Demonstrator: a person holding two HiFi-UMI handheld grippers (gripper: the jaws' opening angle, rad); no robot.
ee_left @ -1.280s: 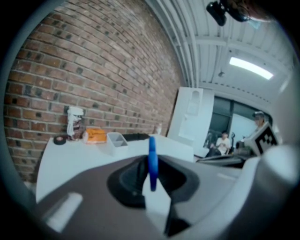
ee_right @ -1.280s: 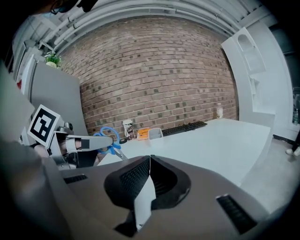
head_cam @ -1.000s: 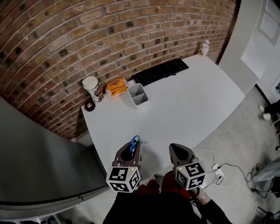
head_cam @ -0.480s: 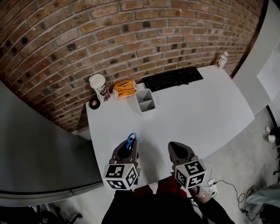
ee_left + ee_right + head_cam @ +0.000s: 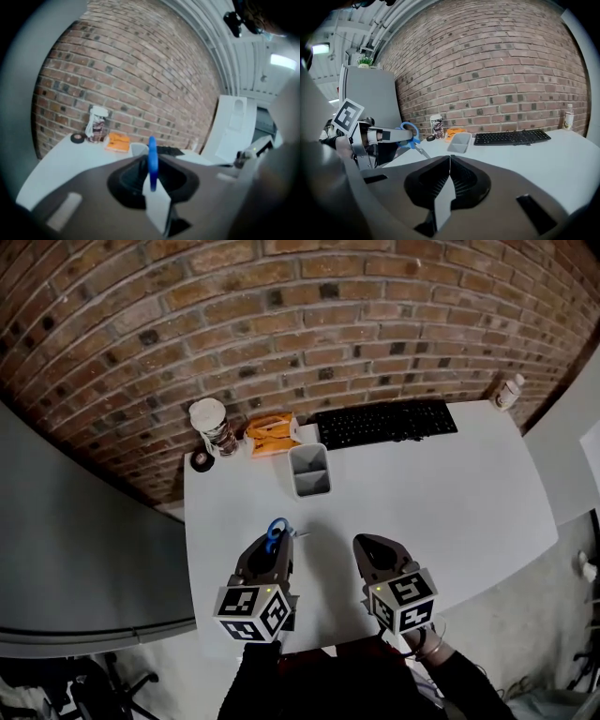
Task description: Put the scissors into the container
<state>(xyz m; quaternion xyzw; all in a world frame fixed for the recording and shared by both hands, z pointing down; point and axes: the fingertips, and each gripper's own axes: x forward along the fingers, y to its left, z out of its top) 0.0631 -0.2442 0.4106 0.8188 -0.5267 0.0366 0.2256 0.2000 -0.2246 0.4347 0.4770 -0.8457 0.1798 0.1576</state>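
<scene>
Blue-handled scissors (image 5: 275, 532) clamped in L gripper (image 5: 277, 547) jaws, blades pointing toward R gripper (image 5: 362, 546), jaws together.

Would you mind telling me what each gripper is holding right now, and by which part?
The left gripper clamps the scissors by their blue handle, with the blades sticking out ahead. The right gripper is shut on nothing.

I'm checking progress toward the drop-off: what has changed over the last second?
Both tools have moved across the table toward the container: the left hand-held gripper, shut on the scissors, and the right hand-held gripper, shut and empty. Nothing was taken hold of or let go. The container, keyboard, cup and orange packet lie where they were.
</scene>
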